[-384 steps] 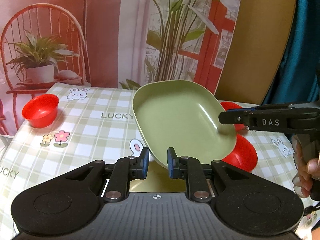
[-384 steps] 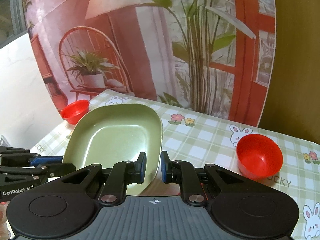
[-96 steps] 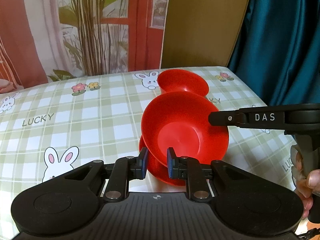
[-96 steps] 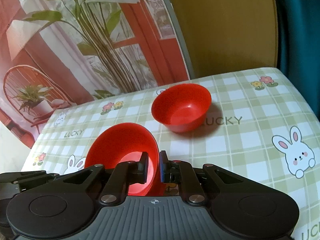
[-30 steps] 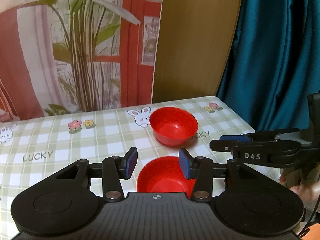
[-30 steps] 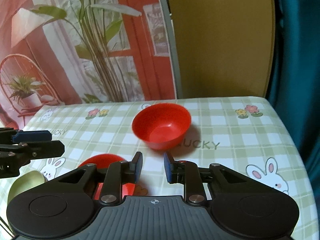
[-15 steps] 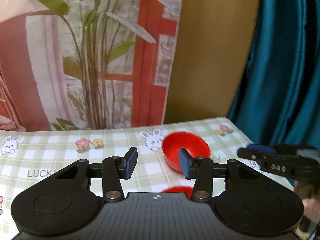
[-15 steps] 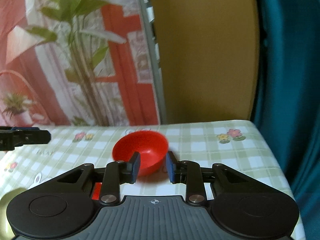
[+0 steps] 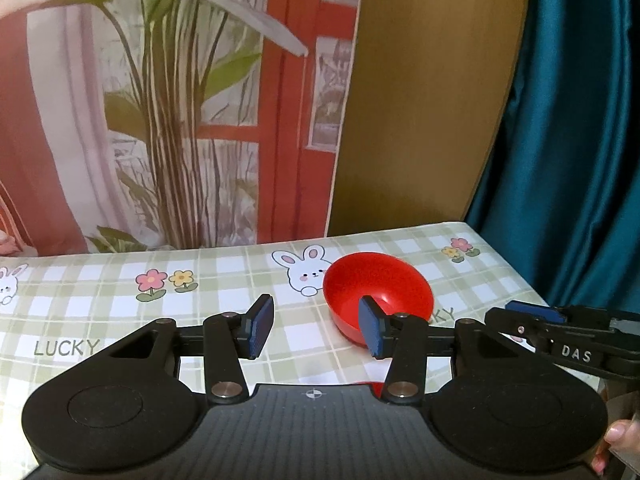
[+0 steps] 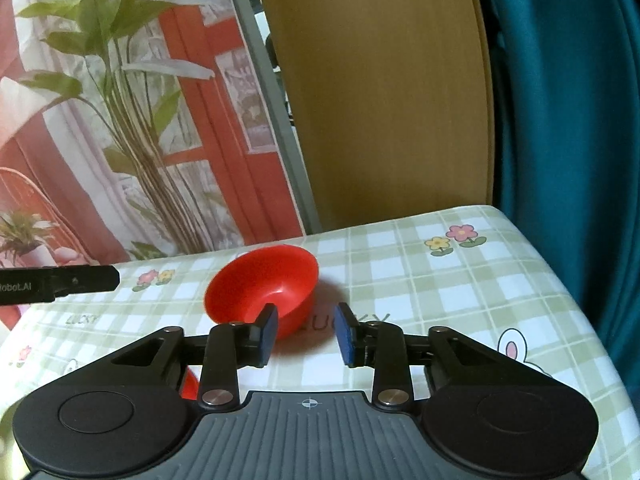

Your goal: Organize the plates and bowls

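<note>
**Both grippers empty, red bowl ahead on the checked cloth**

Left wrist view: the left gripper hangs over the table with its jaws well apart and nothing between the blue pads; only the green-and-white checked cloth shows in the gap. A red bowl stands upright on the cloth beyond the right-hand pad, beside a printed rabbit. A thin red sliver peeks out just above the gripper body; what it belongs to cannot be told. The right gripper reaches in from the right edge, side-on, near the bowl but not touching it. A fingertip shows at the lower right corner.

Right wrist view: the right gripper has just been opening; its jaws stand moderately apart and hold nothing. The red bowl sits on the cloth just beyond the left-hand pad, which overlaps its near wall in the picture; whether they touch cannot be told. The left gripper pokes in from the left edge. Another bit of red shows under the left finger linkage.
</note>
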Tool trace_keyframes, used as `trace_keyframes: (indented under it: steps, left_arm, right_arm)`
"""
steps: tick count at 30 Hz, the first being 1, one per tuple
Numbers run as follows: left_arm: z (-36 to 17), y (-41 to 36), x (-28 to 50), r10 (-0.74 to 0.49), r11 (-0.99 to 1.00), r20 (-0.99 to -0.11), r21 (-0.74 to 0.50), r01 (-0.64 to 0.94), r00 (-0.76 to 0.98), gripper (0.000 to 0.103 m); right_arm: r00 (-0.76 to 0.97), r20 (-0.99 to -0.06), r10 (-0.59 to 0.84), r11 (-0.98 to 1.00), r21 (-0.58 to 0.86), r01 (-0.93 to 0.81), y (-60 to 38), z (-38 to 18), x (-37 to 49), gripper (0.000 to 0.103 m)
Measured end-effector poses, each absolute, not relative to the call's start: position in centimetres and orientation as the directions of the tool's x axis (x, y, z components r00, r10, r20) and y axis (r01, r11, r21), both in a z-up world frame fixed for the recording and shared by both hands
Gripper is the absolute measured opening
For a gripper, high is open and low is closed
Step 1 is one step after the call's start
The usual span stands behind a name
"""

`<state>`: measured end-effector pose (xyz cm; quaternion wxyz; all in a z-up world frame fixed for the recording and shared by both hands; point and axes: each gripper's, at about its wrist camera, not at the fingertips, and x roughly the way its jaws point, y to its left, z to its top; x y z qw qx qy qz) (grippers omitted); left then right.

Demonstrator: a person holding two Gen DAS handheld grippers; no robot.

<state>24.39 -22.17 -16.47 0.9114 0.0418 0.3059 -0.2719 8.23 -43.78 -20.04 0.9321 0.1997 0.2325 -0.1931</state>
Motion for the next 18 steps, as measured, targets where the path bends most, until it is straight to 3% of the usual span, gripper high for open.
trace_keyframes:
  steps: [13,18]
  left_arm:
    - [-18.8,-24.4,29.0,-0.476,0.850,-0.630,-0.148,0.506,0.614,0.049]
    - [-20.4,-25.9,30.4,-0.499,0.829,-0.658,-0.174,0.532,0.563,0.049]
  right_arm:
    - [0.817,-0.530,-0.228,0.833,0.328,0.445,-46.2,-21.6,12.8,0.036]
    - [0.810,-0.543,-0.220,0.829,0.334,0.449,-46.4,-22.4,14.2,0.032]
